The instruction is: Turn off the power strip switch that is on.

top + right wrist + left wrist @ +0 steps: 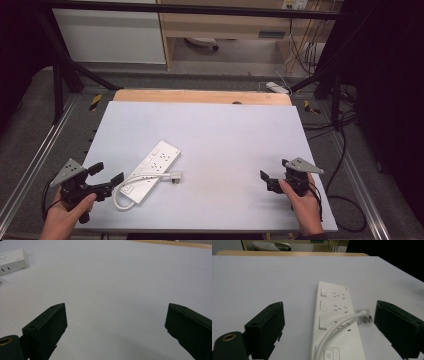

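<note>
White desk, front left: I find the power strip lying flat, its cord looped over it. Left hand-held gripper jaws apart just beside it; right hand-held gripper apart, well clear.

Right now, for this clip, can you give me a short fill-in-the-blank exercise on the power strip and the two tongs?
1. The white power strip lies nearest the ____ tongs.
2. The strip's own cord runs across its top and ends in a ____ lying on the table beside it.
3. The jaws of the right tongs are ____, with nothing between them.
4. The surface of the table under the strip is ____ in colour.

Missing words: left; plug; open; white
</note>
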### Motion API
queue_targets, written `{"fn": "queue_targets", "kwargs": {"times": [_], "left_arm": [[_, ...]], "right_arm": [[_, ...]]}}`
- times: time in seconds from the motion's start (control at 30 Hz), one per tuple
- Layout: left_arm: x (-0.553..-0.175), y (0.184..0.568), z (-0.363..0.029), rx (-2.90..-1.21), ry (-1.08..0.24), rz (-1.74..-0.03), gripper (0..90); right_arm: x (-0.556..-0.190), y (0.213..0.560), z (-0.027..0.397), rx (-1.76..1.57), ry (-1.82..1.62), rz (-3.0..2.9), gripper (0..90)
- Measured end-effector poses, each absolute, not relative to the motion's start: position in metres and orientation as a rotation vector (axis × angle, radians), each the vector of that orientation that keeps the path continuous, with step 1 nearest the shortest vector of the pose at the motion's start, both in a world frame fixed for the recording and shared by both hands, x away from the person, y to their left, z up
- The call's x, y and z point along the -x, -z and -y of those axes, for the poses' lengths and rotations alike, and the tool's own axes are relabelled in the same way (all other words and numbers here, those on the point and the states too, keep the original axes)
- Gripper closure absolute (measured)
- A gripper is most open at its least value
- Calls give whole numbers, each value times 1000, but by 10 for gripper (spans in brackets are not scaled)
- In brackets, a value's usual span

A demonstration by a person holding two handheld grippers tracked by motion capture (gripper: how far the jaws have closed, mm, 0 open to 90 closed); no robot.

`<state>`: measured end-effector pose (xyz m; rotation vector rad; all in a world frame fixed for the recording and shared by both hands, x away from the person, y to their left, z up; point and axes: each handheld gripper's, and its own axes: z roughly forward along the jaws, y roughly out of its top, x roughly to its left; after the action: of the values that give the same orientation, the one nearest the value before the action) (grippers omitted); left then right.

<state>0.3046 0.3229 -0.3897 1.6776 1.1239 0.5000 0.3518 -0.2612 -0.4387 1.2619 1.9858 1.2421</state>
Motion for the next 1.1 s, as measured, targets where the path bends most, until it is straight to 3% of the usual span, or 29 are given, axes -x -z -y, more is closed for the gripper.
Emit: {"fn": "queue_targets", "kwargs": {"times": [0.3, 0.7, 1.1], "left_arm": [[-305, 388, -319, -1693, -488, -1128, 165], [-312, 380, -311, -1707, -475, -1105, 413], [-320, 378, -305, -1717, -451, -1089, 606]], "right_arm": [[-352, 438, 262, -1263, -1243, -1983, 45], [-351, 438, 262, -1265, -1244, -1980, 46], [-351, 438, 262, -1267, -1246, -1976, 47]]}}
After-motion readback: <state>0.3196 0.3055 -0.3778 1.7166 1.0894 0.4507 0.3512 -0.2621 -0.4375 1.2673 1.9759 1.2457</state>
